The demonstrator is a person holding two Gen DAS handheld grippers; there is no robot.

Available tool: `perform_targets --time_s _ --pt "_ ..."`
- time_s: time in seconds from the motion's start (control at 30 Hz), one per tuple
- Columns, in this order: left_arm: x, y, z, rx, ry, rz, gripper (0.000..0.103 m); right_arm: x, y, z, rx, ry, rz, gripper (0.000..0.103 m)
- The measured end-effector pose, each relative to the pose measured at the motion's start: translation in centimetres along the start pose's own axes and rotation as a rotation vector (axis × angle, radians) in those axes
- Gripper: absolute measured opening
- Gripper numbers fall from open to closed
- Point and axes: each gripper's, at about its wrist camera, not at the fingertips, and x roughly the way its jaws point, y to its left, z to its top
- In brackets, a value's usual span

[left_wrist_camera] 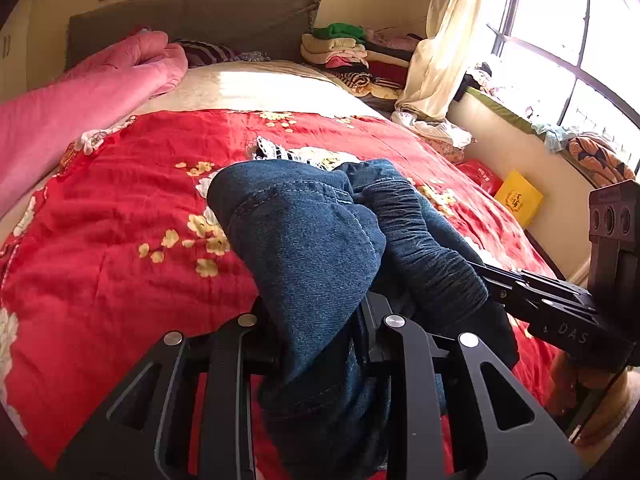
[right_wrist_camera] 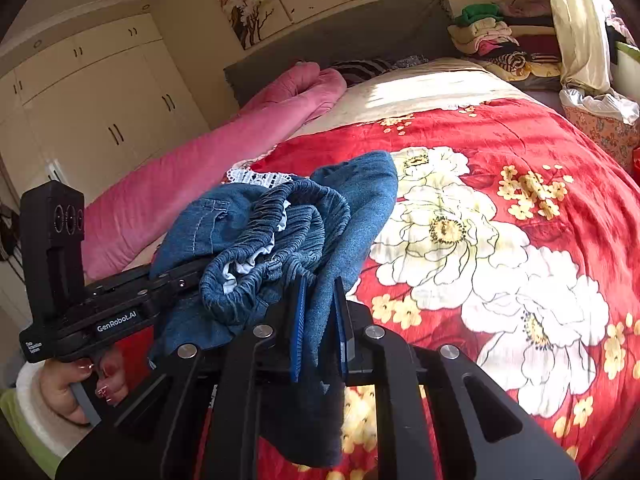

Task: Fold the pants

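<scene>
A: Where are the pants?

B: The pants (left_wrist_camera: pixel 320 240) are blue denim, bunched and lifted off the red floral quilt (left_wrist_camera: pixel 132 208), with a gathered elastic waistband (right_wrist_camera: pixel 288 232) crumpled on top. The left claw (left_wrist_camera: pixel 320 336) is pinching a fold of denim, and the right claw (right_wrist_camera: pixel 320 328) is pressed together on another fold between its blue pads (right_wrist_camera: pixel 298 320).

A: What lies under them?

B: A bed, its quilt soft and wrinkled, printed with big white and small yellow flowers. A white lace edge (right_wrist_camera: pixel 260 178) shows just behind the denim.

A: And the room?

B: A pink duvet (left_wrist_camera: pixel 80 96) is rolled along the left side, with a grey padded headboard (left_wrist_camera: pixel 192 20) beyond it. A stack of folded clothes (left_wrist_camera: pixel 352 56) sits by a cream curtain (left_wrist_camera: pixel 448 40) and a sunlit window (left_wrist_camera: pixel 568 28). White wardrobes (right_wrist_camera: pixel 92 100) stand to the left.

A: Room to move?

B: The quilt's far half and right side lie open; the right edge drops toward a yellow box (left_wrist_camera: pixel 518 198)
</scene>
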Motion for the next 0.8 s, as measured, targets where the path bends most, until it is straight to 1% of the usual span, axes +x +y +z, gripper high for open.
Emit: perform_targets --time_s 0.2,0.33,0.47,0.5,0.53,0.6,0.73,0.8 --pt "3.7 1.8 1.3 0.006 0.012 0.048 0.018 3.9 -1.1 1.9 0.02 0.021 -0.037 0.012" --pt "6.1 3.1 0.7 -0.015 0.043 0.073 0.019 6.6 -2.4 1.8 0.042 0.062 -0.075 0.012" --pt "7.0 4.2 -0.5 -0.031 0.06 0.094 0.028 8.4 -3.9 0.7 0.064 0.106 -0.094 0.012" --pt "7.0 4.4 -0.7 -0.033 0.061 0.098 0.032 8.7 -4.2 0.4 0.068 0.113 -0.101 0.012" --pt "7.0 4.6 -0.8 -0.035 0.063 0.103 0.035 8.9 -4.6 0.1 0.073 0.12 -0.108 0.012" --pt "7.2 4.8 -1.0 -0.033 0.071 0.117 0.046 9.2 -5.3 -0.5 0.095 0.133 -0.116 0.012" --pt "7.1 4.9 -1.5 -0.025 0.076 0.146 0.058 9.6 -6.2 -1.3 0.12 0.147 -0.124 0.013" --pt "7.3 4.9 -1.6 -0.02 0.083 0.157 0.064 9.8 -6.0 -1.5 0.113 0.152 -0.137 0.013"
